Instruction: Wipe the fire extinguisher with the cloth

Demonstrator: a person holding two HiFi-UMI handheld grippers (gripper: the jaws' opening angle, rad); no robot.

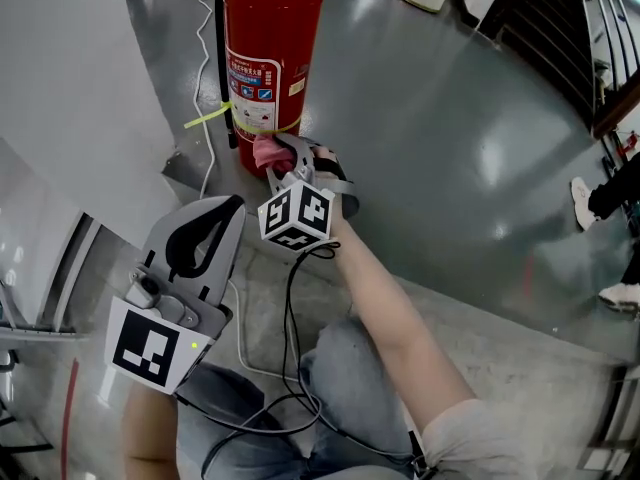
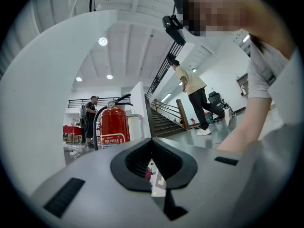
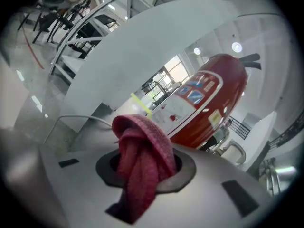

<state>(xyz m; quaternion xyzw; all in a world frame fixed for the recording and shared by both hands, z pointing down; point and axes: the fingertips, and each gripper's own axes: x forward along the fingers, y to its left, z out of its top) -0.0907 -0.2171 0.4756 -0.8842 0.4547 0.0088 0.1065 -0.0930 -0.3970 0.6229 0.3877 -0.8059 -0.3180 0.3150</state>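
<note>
Cloth (image 3: 142, 156) sits clamped in your right gripper's (image 1: 280, 163) fingers at the foot of the red fire extinguisher (image 1: 270, 58), upright on the floor (image 1: 450, 148) straight ahead with its long axis vertical, while your left gripper (image 1: 232, 206), fingers together and empty, hangs well back.

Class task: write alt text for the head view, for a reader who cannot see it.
Seen from above, the right gripper clamps a pink cloth and holds it at the lower body of a red fire extinguisher, which stands on a grey floor. The left gripper, jaws shut and empty, is at the lower left, away from the extinguisher.
</note>
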